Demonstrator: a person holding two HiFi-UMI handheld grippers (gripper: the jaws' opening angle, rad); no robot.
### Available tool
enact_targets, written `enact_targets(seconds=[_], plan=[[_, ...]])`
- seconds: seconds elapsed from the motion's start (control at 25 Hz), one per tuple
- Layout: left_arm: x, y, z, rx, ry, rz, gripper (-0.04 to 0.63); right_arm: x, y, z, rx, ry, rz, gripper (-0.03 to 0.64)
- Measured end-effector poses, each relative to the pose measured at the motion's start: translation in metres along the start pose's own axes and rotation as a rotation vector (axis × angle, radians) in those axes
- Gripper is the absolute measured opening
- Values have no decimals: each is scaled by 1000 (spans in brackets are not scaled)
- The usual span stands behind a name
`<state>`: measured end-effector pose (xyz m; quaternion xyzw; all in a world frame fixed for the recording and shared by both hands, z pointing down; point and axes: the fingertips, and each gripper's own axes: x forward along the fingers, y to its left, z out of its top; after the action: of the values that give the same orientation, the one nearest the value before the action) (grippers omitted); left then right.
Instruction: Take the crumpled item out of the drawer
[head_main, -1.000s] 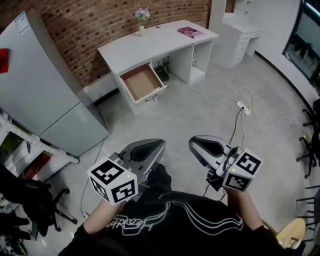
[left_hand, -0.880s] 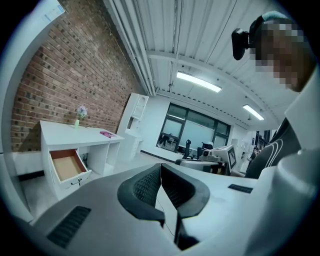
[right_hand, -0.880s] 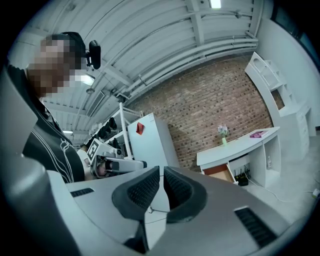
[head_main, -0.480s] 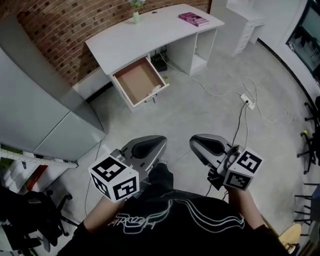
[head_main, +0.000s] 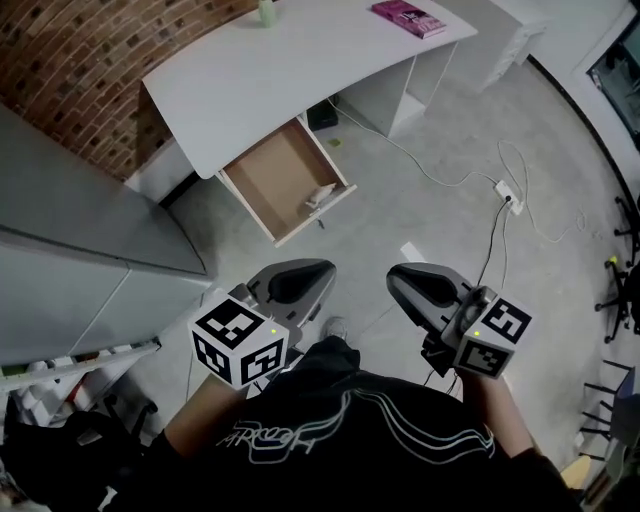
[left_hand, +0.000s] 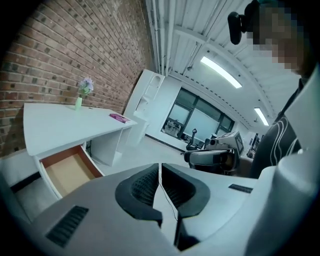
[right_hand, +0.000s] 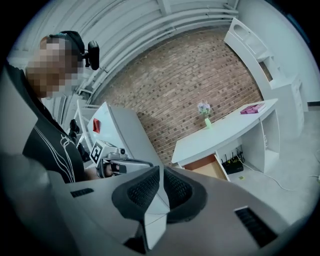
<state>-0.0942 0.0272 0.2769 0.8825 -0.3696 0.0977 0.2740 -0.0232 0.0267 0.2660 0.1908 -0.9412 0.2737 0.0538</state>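
A white desk (head_main: 230, 80) stands ahead with its wooden drawer (head_main: 270, 185) pulled open. A small pale crumpled item (head_main: 320, 195) lies inside, near the drawer's front right corner. Both grippers are held close to the person's body, well short of the drawer. The left gripper (head_main: 322, 274) is shut with nothing between its jaws, and its own view shows the drawer (left_hand: 70, 170) far off at the left. The right gripper (head_main: 397, 282) is likewise shut and empty, and its own view shows the drawer (right_hand: 207, 168) under the desk top.
A grey cabinet (head_main: 70, 250) stands left of the desk, close to the drawer. A pink book (head_main: 410, 15) and a green vase (head_main: 266, 12) sit on the desk. A power strip (head_main: 508, 196) with cables lies on the floor at the right.
The person has walked toward the desk, so the drawer and crumpled item now appear nearer and lower in the head view. Both grippers stay shut, held in front of the body.
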Motion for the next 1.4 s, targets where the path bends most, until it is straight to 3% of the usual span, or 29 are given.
enact_targets(seconds=[0.4,0.76,0.96,1.4], plan=[[69,133,-20,61,151,20,53,68,-74,-5,138,51,-34,54],[143,227,-43,21,323,60,137,95,-145,-13,219,106,-36,54],[182,281,-59,-5,449,100,152,116,-201,-6,171,148,-16,54],[281,378,-118,-6,689,110,164,148,-318,6,220,222,-12,54]])
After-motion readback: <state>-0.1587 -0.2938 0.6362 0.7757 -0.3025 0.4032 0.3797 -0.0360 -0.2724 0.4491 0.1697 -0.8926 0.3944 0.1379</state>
